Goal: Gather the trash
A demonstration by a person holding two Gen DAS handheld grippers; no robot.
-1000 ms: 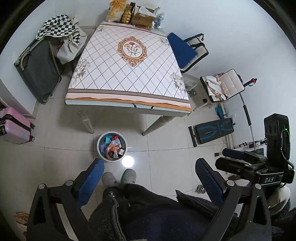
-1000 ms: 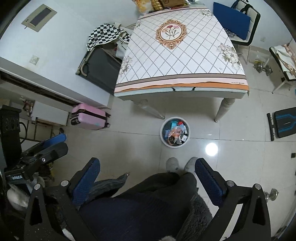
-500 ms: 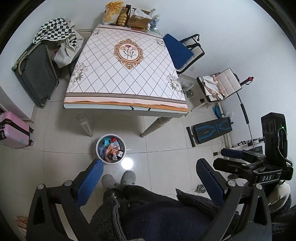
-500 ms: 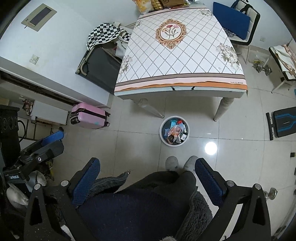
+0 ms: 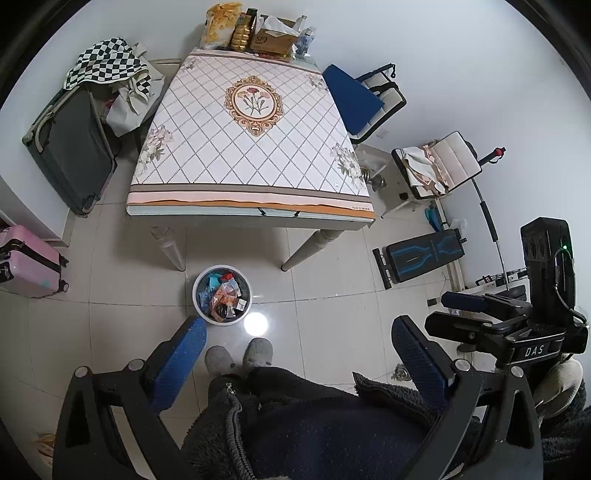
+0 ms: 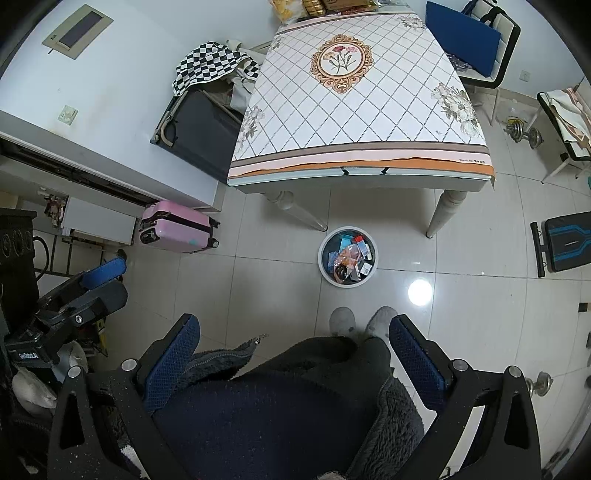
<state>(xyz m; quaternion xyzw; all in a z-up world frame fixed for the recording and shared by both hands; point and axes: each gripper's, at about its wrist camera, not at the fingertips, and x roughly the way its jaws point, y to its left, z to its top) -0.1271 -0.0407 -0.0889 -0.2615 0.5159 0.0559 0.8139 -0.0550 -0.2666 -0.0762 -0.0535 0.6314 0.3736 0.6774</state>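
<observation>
A round white bin (image 5: pixel 222 294) full of coloured wrappers stands on the tiled floor in front of the table (image 5: pixel 251 162); it also shows in the right wrist view (image 6: pixel 347 255). My left gripper (image 5: pixel 299 332) is open and empty, held high above the floor near the person's slippers. My right gripper (image 6: pixel 293 328) is open and empty at the same height. The right gripper shows from the side in the left wrist view (image 5: pixel 476 314), and the left one in the right wrist view (image 6: pixel 96 284). The patterned tabletop (image 6: pixel 354 103) shows no loose trash.
Snack bags and a cardboard box (image 5: pixel 255 31) sit at the table's far edge. A dark suitcase (image 5: pixel 70 147) and a pink suitcase (image 5: pixel 27 260) stand left. A blue-cushioned chair (image 5: pixel 364 101), a white chair (image 5: pixel 437 164) and a bench (image 5: pixel 421 254) stand right.
Both grippers have risen and drawn back a little, so the table and bin sit slightly smaller and lower in view. Both stay open and empty.
</observation>
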